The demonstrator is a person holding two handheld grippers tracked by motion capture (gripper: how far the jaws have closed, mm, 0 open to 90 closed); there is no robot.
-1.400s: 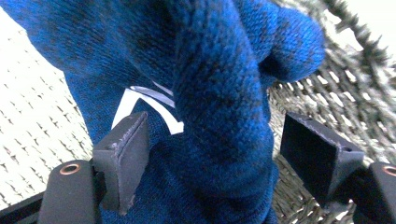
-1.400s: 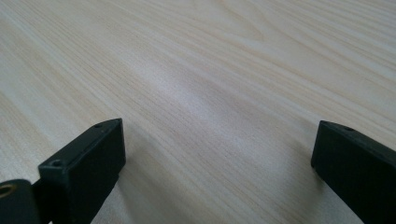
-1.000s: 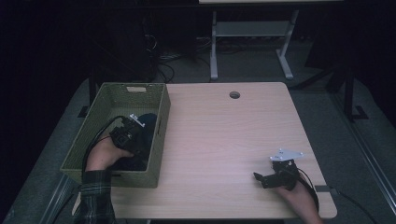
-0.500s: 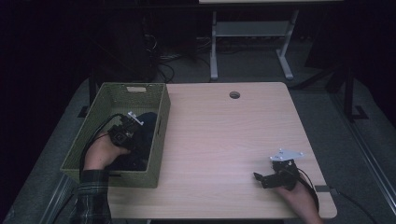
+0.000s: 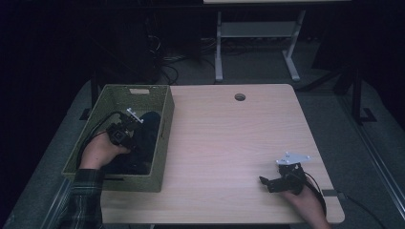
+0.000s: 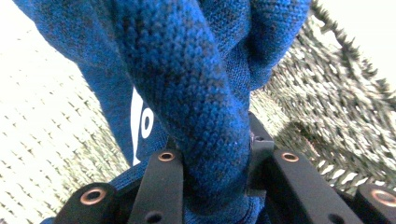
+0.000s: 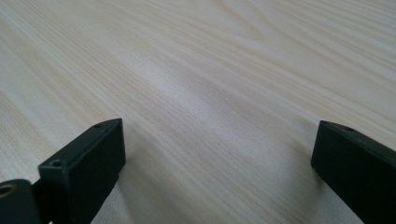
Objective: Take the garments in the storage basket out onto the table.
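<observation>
Blue knit garment pinched, apparently firmly, by left gripper.

A light wooden table is standing on a grey floor. At 12 o'clock, a white desk frame is sitting in the dark.

Blue knit garment with white print, olive-green woven basket, pale wood-grain table, black tongs.
</observation>
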